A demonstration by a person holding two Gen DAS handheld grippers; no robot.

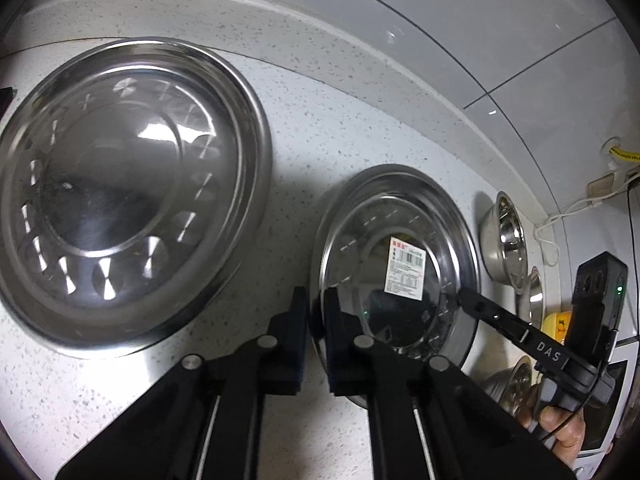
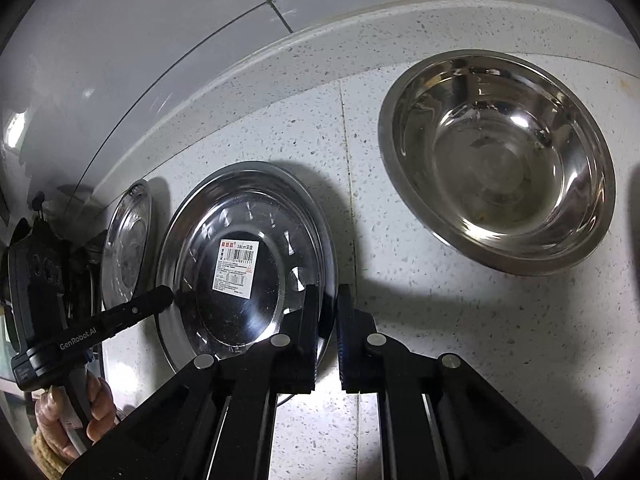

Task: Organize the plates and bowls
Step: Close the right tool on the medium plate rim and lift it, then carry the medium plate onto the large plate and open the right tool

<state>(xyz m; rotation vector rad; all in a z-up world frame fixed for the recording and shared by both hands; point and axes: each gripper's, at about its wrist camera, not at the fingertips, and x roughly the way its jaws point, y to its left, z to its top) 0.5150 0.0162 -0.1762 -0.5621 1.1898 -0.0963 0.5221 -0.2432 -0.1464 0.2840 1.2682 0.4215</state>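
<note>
A small steel plate with a white barcode label [image 1: 404,268] lies on the speckled counter between both grippers; it also shows in the right wrist view [image 2: 240,264]. My left gripper [image 1: 316,304] is shut on its left rim. My right gripper [image 2: 328,304] is shut on its right rim and shows in the left wrist view [image 1: 464,296]. The left gripper shows in the right wrist view [image 2: 168,294]. A large steel plate [image 1: 124,192] lies to the left. A deep steel bowl [image 2: 496,160] stands to the right.
More steel bowls [image 1: 506,240] stand beyond the labelled plate, along the counter's right. The large plate's edge shows in the right wrist view [image 2: 126,240]. A raised stone ledge [image 1: 320,40] and tiled wall [image 2: 120,40] run behind the counter. A socket with cables [image 1: 604,188] sits far right.
</note>
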